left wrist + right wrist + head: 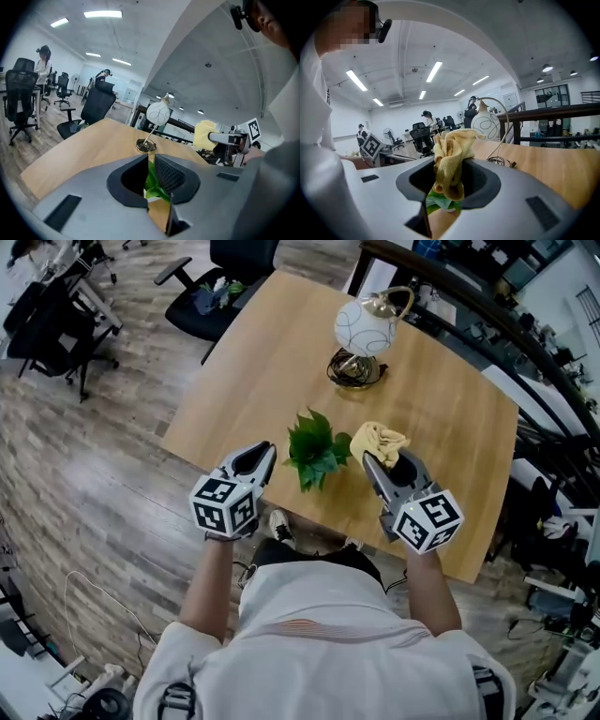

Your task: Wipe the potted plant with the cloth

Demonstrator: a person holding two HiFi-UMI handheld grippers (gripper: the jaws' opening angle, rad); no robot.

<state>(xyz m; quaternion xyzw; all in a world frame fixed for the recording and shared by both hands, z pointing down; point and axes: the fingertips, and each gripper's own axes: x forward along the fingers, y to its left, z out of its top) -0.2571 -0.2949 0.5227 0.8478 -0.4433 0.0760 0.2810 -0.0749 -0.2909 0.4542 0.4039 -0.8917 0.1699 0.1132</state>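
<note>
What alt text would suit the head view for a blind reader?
Seen from above, a person's right gripper clamps a yellow cloth beside a small potted plant on a wooden table; the shut left gripper flanks its other side.

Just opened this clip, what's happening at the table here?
A person stands at a wooden table with a gripper in each hand. The right gripper is shut on a bunched yellow cloth, close beside the small potted plant. The left gripper is shut and empty on the plant's other side. Whether the cloth touches the leaves is unclear. A lamp stands farther back.
</note>
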